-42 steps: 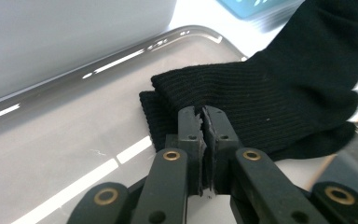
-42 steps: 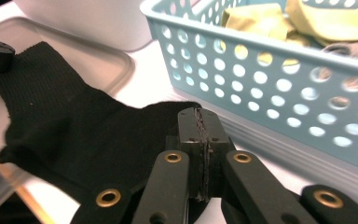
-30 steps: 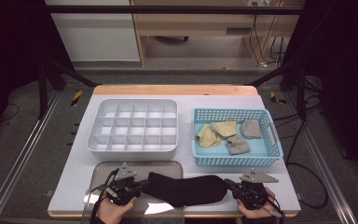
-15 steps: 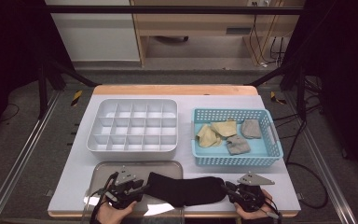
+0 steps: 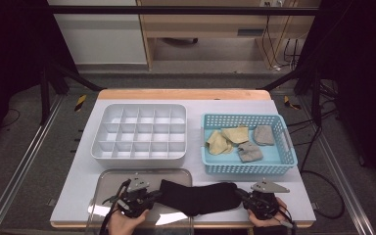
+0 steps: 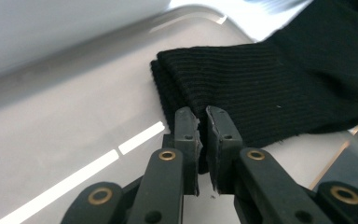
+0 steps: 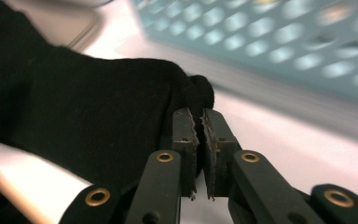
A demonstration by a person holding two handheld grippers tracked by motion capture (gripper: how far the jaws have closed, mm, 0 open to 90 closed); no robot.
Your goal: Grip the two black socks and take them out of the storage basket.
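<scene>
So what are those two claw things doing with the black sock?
A person holds a gripper in each hand. The left gripper pinches the cuff end of the black sock, the right gripper pinches the other end, both having just been closing. The sock lies stretched between them, partly over the metal tray. More socks sit in the blue basket.

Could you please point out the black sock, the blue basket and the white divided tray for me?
black sock (image 5: pixel 198 197): high view, middle of the fabric stretched between the two grippers.
blue basket (image 5: pixel 245 169): high view, its near wall.
white divided tray (image 5: pixel 139 155): high view, its near rim.
</scene>
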